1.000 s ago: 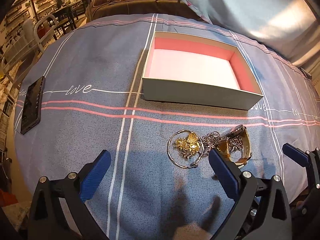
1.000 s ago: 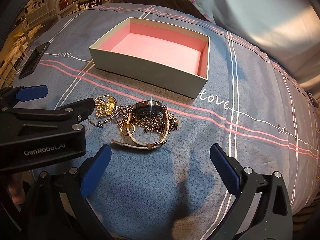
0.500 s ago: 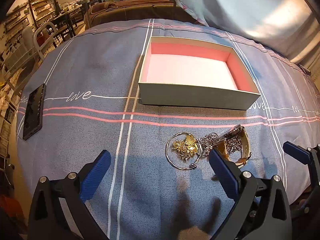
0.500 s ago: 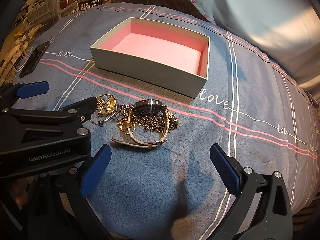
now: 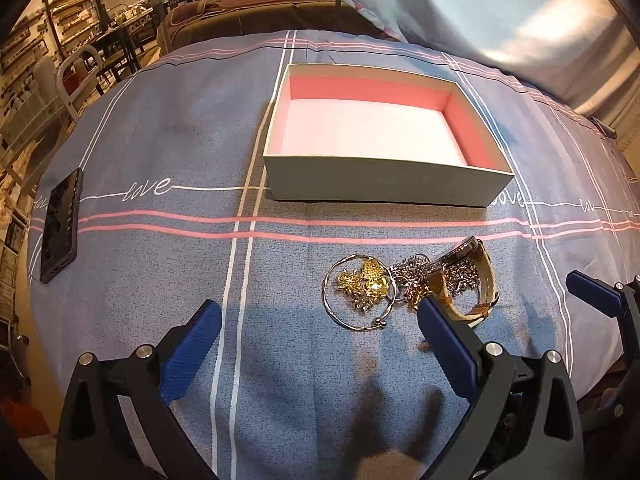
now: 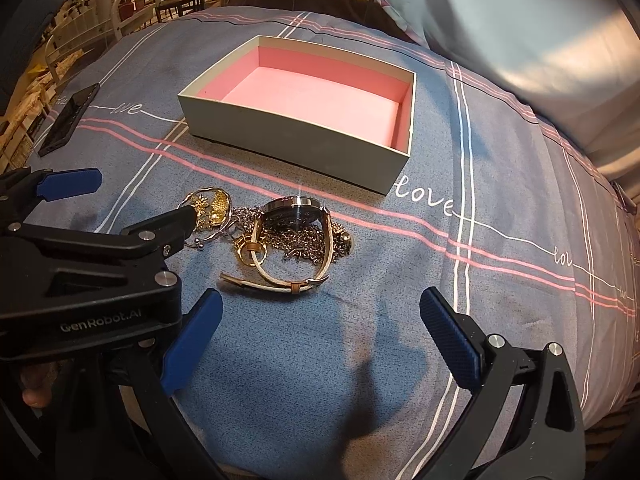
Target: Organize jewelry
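A pile of jewelry lies on the blue bedspread: a thin silver bangle [image 5: 356,322] around gold pieces [image 5: 366,282], a silver chain [image 6: 298,242], a gold ring [image 6: 250,252] and a wristwatch [image 6: 298,212] with a pale strap. Behind the pile stands an open box [image 5: 384,180] with a pink lining and nothing inside, its near wall [image 6: 296,140] facing me. My left gripper [image 5: 316,332] is open, low and just short of the bangle. My right gripper [image 6: 320,326] is open too, a little short of the watch strap.
A black phone [image 5: 60,232] lies flat at the left edge of the bed. A grey pillow [image 5: 500,12] rises behind the box at the right. Chairs and shelves stand beyond the bed's far left side. The bedspread [image 6: 500,184] right of the box is bare.
Both grippers have crept slightly forward toward the jewelry and the box. Both stay open, and nothing on the bed has moved.
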Demonstrator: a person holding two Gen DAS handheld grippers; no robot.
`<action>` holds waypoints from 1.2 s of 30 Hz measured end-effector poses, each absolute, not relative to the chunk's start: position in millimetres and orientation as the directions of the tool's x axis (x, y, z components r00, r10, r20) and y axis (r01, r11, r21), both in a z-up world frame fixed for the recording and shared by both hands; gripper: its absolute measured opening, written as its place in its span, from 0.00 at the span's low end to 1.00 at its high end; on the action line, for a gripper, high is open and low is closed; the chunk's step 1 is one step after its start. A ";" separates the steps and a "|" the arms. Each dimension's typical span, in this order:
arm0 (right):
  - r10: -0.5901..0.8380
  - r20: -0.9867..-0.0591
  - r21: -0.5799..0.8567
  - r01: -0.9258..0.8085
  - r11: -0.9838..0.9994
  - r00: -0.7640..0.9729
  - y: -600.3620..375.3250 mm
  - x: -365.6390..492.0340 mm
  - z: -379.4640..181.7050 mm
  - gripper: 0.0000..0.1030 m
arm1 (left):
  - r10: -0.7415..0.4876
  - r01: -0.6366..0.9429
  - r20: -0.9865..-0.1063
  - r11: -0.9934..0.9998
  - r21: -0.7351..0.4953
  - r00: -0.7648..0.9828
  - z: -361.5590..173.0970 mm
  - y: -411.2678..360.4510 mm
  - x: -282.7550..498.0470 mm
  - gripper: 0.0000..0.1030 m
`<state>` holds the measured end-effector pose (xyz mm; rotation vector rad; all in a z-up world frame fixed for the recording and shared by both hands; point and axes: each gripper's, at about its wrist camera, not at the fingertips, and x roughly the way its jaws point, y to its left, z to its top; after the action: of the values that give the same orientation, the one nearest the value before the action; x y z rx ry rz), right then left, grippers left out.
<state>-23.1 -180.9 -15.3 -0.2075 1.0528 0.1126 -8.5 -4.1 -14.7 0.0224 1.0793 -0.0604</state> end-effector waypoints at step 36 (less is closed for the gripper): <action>-0.020 -0.846 -0.151 -0.203 0.967 0.533 -210.4 -31.1 -25.6 0.95 | -0.072 0.208 -0.906 0.978 0.018 0.418 -38.3 9.2 -14.8 0.94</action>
<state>-31.1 -210.4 -25.6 -0.2433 1.0056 0.1100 -14.8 9.2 -38.3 0.1348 1.1269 -0.1761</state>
